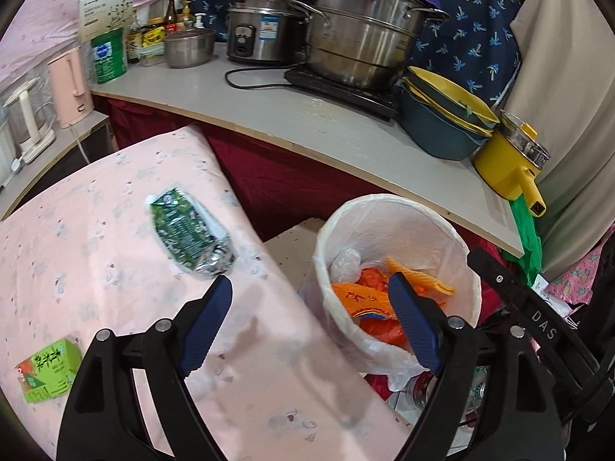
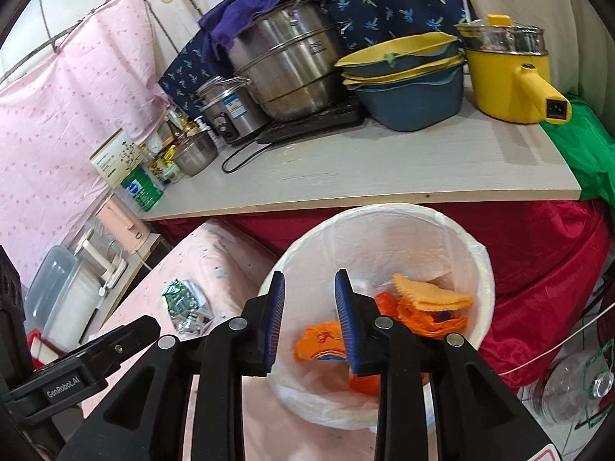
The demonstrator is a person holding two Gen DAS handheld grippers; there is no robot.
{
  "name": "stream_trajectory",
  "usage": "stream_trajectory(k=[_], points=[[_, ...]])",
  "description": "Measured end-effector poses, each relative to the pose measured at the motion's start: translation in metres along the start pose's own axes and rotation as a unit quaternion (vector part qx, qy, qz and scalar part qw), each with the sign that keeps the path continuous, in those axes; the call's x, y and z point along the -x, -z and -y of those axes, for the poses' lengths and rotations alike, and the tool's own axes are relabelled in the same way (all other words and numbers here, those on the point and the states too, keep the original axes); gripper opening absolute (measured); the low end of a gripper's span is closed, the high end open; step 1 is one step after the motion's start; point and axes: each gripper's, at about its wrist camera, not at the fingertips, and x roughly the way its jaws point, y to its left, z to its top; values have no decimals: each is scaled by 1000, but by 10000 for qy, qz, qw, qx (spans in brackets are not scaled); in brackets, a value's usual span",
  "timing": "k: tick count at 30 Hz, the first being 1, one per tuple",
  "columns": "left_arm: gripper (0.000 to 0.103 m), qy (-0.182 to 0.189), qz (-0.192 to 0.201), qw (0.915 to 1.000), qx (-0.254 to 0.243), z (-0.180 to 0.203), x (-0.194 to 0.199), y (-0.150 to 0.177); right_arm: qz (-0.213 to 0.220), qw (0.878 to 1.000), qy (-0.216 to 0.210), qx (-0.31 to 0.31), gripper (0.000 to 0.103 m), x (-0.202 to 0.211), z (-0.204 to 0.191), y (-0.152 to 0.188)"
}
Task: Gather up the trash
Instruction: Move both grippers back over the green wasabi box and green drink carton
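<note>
Pink-clothed bench (image 1: 115, 269) beside lined bin (image 1: 399, 230) holding orange wrappers (image 2: 430, 299). Left tongs (image 1: 311, 326) gaped empty; right tongs (image 2: 309, 322) apart over bin. Green wrapper (image 1: 188, 230), green carton (image 1: 48, 370) remained. Next: pinch wrapper.

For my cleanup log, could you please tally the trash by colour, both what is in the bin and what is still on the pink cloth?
Orange wrappers in the bin: at least 2
Dark green packet on the cloth: 1
Light green carton on the cloth: 1
Total: at least 4
</note>
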Motion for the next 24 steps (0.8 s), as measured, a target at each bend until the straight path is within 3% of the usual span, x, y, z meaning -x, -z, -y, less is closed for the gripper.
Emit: stream_trajectory(k=[9, 14, 19, 24], points=[[85, -318, 123, 9987, 389, -55, 32, 23, -132, 9986, -284, 427, 36, 3, -57, 17], [87, -720, 174, 9958, 544, -90, 48, 40, -269, 9962, -472, 680, 39, 0, -92, 31], [87, -1215, 219, 9915, 407, -119, 64, 58, -423, 9927, -668, 916, 39, -3, -125, 48], [87, -1466, 208, 9889, 143, -143, 76, 79, -585, 9884, -835, 1129, 39, -5, -155, 67]])
